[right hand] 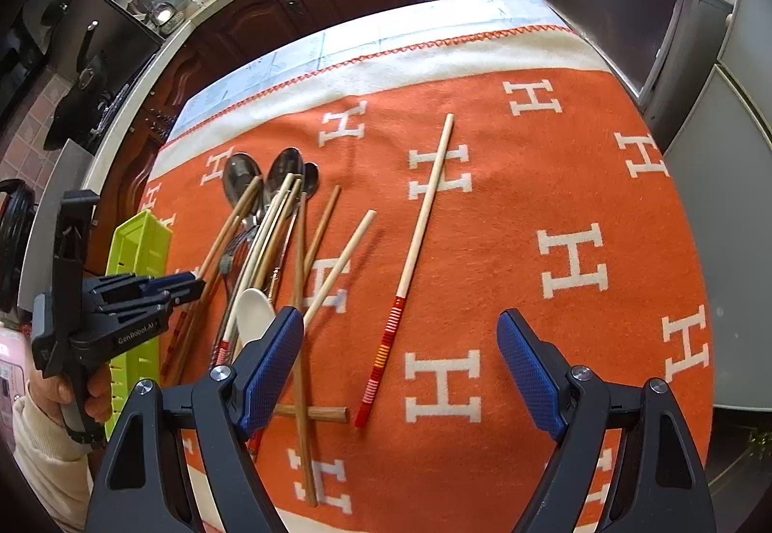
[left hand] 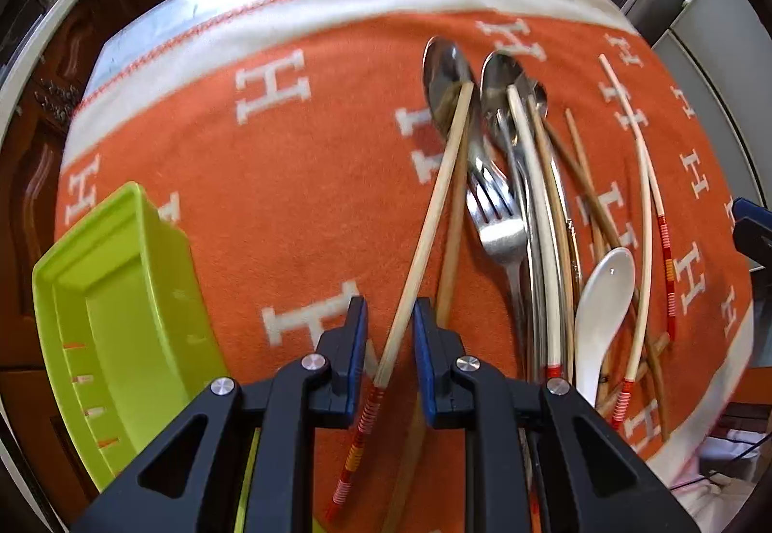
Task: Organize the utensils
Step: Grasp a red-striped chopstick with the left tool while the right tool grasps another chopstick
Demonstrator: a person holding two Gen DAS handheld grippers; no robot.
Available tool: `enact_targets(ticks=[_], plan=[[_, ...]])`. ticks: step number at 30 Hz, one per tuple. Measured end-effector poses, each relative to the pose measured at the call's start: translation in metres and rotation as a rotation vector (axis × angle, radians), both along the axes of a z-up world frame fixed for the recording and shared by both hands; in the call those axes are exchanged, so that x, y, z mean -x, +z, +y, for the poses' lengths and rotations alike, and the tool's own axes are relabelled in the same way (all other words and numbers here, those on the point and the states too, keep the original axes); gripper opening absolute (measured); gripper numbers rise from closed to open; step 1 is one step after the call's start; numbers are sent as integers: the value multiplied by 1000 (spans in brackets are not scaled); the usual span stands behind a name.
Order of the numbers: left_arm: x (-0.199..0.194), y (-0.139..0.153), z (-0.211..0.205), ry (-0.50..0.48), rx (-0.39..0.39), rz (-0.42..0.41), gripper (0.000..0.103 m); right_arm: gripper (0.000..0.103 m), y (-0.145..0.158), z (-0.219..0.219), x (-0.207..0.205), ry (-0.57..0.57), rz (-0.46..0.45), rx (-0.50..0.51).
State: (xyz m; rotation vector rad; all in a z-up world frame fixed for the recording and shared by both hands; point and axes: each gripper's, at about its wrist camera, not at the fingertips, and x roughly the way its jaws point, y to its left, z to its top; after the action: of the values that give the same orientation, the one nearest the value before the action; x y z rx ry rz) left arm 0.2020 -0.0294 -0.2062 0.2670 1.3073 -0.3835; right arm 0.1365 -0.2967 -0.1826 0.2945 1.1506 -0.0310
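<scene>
Both wrist cameras look steeply down, close above the orange blanket point(right hand: 506, 205), toward its far edge, sharing the utensil pile point(left hand: 526, 214) and green tray point(left hand: 120, 292).

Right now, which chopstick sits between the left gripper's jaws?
The pale chopstick with the red-striped end, leaning on the leftmost metal spoon, runs through the left gripper; the others lie right of it.

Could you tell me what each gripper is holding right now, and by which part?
Left gripper: a chopstick, near its striped end. Right gripper: nothing, jaws open.
</scene>
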Motion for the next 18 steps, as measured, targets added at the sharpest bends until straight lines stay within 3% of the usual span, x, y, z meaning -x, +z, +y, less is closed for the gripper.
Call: enact_targets(ticks=[6,7,13,18], plan=[[-4,-7,-6,27,0,-28,17,83,-11,-7,-11,-28,2,1],[-4,-7,-8,37,1,-36,12,83,-13,-9,-13,-35,3,1],[12,-2,-15,102,12,-66,7,69,-32,-8,-34,-47,34,29],[18,15,-5,166,52,-81,3,63,-48,10,-49,-25,64,124]])
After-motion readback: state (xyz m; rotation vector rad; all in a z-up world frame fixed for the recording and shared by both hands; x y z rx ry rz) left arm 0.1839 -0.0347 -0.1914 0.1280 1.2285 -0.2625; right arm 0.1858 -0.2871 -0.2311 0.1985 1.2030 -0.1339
